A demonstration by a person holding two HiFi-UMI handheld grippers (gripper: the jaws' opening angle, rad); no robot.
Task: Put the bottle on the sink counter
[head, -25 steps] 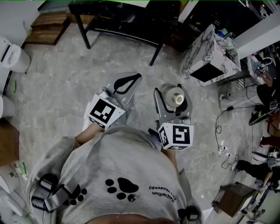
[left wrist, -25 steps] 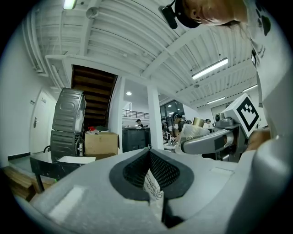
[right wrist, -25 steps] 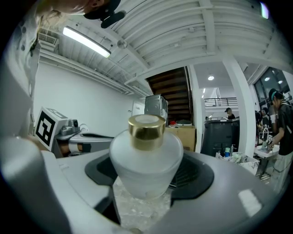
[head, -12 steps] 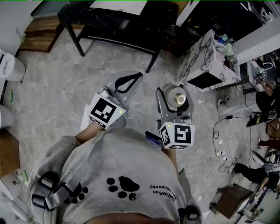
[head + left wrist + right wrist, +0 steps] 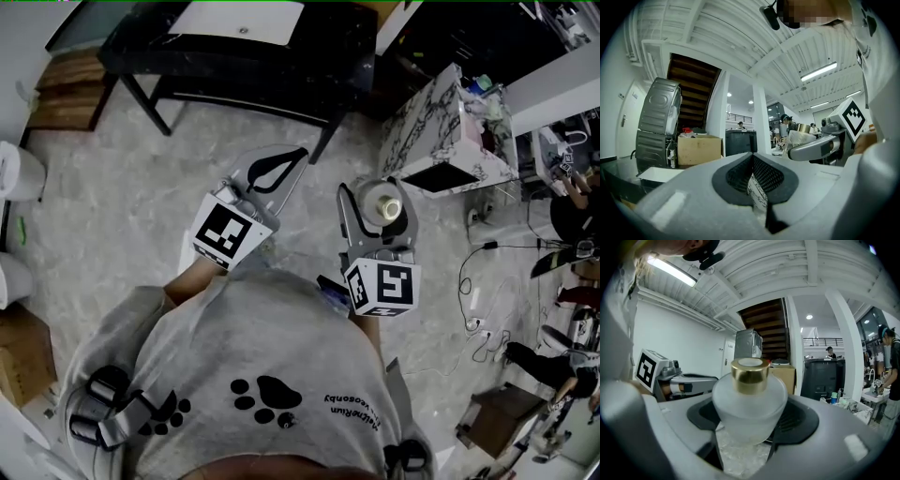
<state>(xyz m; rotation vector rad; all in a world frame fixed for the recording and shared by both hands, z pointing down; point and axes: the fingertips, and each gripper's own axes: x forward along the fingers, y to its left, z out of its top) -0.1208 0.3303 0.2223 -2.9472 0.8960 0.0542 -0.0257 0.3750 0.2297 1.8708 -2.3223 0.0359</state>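
While R jaws clamp bottle [image 5: 750, 399] | L jaws closed | open floor [image 5: 122, 178], table [image 5: 323, 52] edge ahead

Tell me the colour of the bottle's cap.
Gold; the cap tops a frosted bottle, clearest in the right gripper view.

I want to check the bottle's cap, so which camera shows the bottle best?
The right gripper view: the bottle fills the centre, frosted body and gold cap clear. The head view shows only its top from above; the left gripper view catches it small, at right.
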